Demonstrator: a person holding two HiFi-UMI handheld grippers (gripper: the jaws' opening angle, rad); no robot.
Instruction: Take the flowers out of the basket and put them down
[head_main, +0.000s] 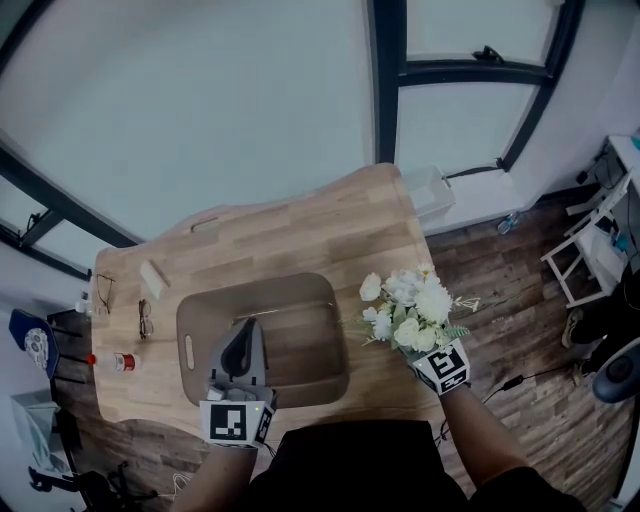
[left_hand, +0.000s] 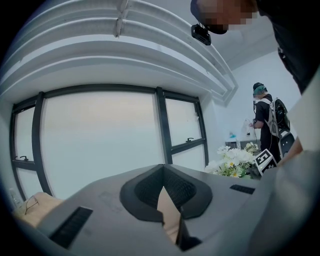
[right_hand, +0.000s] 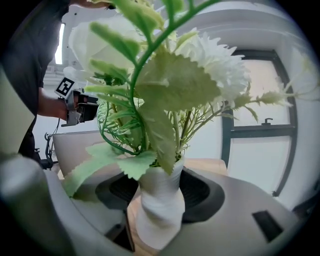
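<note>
Since the flowers (head_main: 410, 310) hang clear of the basket (head_main: 300, 284), at about three o'clock from it and over the right-hand edge of the tabletop (head_main: 300, 232), the lifting-out looks done and only the setting down is left. The right tongs (head_main: 427, 350) are clenched on the white-wrapped stem (right_hand: 159, 205), which in the right gripper view stands up between the two jaws with leaves and white blooms spreading above it. In the head view the long axis of the flowers runs from the tongs at five o'clock to the blooms at eleven o'clock, so the heads point away from the person and slightly towards the basket. The left tongs (head_main: 243, 342) sit at the basket's near rim, at six o'clock of it. In the left gripper view their jaws are nearly together with a thin tan edge between them, most likely the basket's wall, pinned to steady it. The right tongs alone carry the flowers, and bare wood lies at twelve o'clock from them. How high the stem is above the wood I cannot tell.
</note>
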